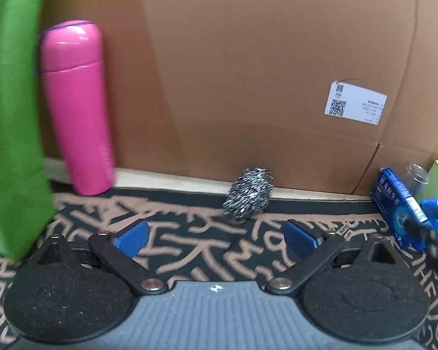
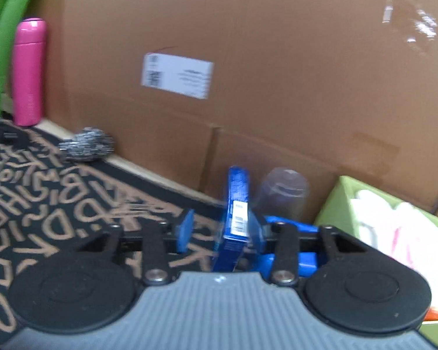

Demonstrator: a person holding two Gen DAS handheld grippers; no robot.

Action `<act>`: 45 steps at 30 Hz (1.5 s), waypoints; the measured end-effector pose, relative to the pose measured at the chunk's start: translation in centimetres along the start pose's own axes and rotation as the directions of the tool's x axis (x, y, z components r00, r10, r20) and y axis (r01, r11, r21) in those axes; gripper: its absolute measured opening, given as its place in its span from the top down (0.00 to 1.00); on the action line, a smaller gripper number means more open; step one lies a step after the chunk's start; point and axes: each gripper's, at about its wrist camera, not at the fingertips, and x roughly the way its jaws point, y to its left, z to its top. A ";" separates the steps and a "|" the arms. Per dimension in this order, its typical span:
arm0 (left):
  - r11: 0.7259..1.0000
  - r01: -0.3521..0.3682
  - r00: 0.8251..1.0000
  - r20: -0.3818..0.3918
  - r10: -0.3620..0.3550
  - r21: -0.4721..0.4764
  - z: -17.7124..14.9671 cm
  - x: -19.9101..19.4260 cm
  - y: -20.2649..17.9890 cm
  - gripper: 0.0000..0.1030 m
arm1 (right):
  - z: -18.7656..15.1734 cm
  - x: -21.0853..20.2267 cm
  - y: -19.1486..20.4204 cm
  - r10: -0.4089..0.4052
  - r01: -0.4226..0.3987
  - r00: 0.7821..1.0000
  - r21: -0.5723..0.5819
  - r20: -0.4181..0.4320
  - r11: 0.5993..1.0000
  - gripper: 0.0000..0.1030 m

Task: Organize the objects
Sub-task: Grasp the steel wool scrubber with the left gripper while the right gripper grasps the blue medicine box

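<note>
A steel wool scourer (image 1: 248, 197) lies on the lettered black mat (image 1: 189, 250) against the cardboard, just ahead of my left gripper (image 1: 216, 236), which stands open and empty. A pink bottle (image 1: 76, 108) stands upright at the far left. A blue box (image 2: 235, 218) stands on edge between the fingers of my right gripper (image 2: 230, 230). The left pad (image 2: 185, 230) is a gap away from it, so the gripper is open. In the left wrist view the blue box (image 1: 394, 201) is at the right edge, with the right gripper blurred beside it.
A tall cardboard wall (image 1: 248, 73) closes the back. A green bag (image 1: 11, 116) hangs at the left. Behind the blue box sits an upturned clear cup (image 2: 283, 192); right of it is a green bin (image 2: 335, 204) with white cloth in it.
</note>
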 end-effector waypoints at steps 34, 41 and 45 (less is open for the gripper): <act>1.000 0.026 0.992 -0.125 -0.027 -0.007 0.9 4.9 -2.8 0.61 | -2.6 2.9 -0.1 0.137 -0.109 0.988 0.294 -0.077 0.950 0.40; 0.996 0.084 0.985 -0.147 -0.085 -0.015 -1.1 1.4 -3.6 0.61 | -4.1 -1.6 1.0 0.229 -0.212 0.971 0.202 -0.068 0.956 0.40; 0.993 0.113 0.981 -0.159 -0.114 -0.015 -2.7 -0.9 -4.9 0.61 | -5.9 -5.2 1.5 0.244 -0.233 0.967 0.142 -0.070 0.962 0.40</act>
